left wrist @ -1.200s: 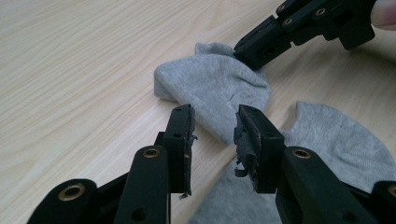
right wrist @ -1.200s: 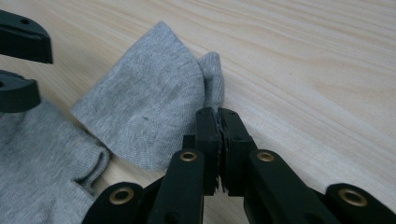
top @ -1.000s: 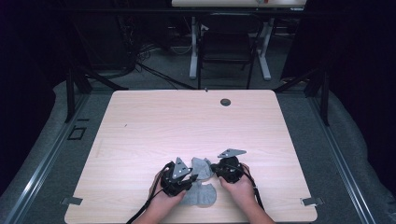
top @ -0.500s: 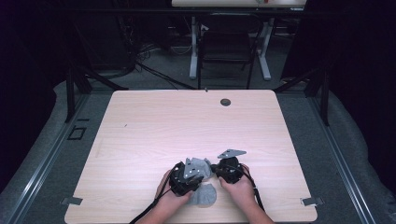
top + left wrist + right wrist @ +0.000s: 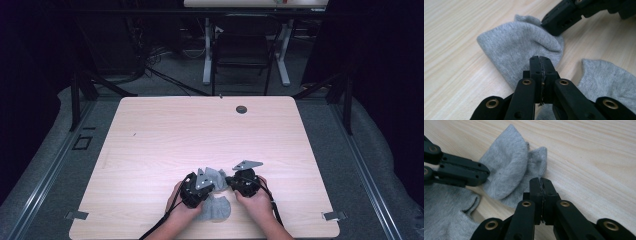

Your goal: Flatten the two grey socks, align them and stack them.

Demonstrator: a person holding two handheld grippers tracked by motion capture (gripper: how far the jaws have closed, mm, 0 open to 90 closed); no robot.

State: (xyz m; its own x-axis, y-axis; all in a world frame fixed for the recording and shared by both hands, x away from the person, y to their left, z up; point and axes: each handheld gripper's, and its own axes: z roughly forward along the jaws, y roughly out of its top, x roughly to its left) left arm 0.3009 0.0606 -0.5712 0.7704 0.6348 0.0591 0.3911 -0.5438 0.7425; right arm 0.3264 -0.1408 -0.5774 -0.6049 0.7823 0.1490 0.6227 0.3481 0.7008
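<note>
Both tongs (image 5: 226, 182) clenched on grey sock (image 5: 524, 45), hands side by side, low over table (image 5: 150, 140).

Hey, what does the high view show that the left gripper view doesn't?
High view alone: the whole pale wooden table, its dark round hole, both hands, a desk and chair behind.

Left gripper view alone: the knit of the folded grey fabric sock close up, left tongs shut on its near edge, having just closed.

Shared: that sock, a second grey sock lying beside it, and the right tongs pinching the first sock's far edge.
</note>
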